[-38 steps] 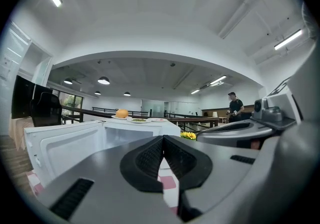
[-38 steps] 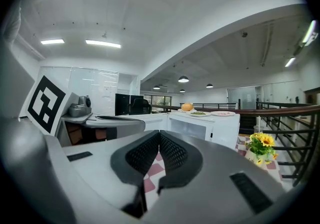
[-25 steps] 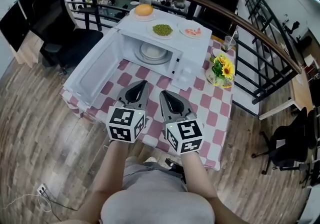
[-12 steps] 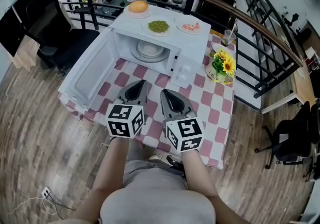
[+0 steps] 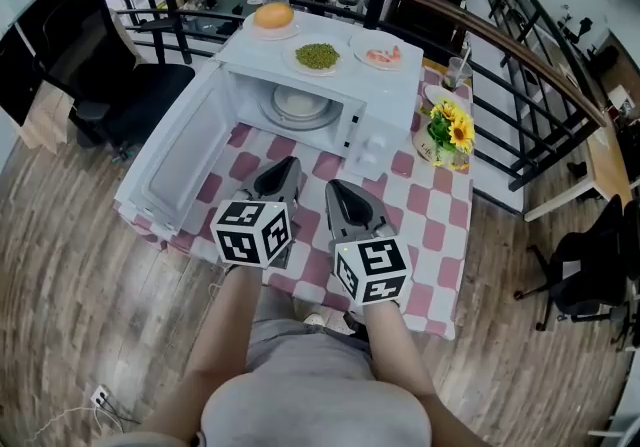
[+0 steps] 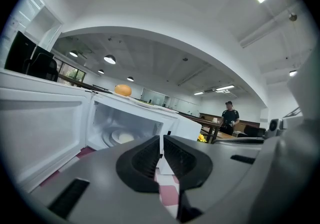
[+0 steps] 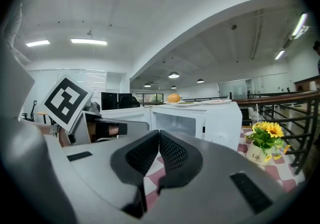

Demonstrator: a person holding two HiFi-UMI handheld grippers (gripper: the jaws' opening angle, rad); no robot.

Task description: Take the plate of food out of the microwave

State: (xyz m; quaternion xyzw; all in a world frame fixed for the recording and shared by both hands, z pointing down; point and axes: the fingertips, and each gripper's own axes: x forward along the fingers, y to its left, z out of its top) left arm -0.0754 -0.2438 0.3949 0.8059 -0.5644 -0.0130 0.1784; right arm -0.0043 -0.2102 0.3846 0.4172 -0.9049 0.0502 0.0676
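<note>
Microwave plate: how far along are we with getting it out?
Done: the microwave door stands open. In hand: nothing; the left hand-held gripper and right hand-held gripper are both shut and empty, held above the checked table in front of the microwave. Left: the plate sits inside, untouched; a gripper has to reach in, grip it and bring it out.

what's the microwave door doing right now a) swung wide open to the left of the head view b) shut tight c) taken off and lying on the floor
a: the microwave door stands wide open at the left, leaving the white plate inside in plain sight.
</note>
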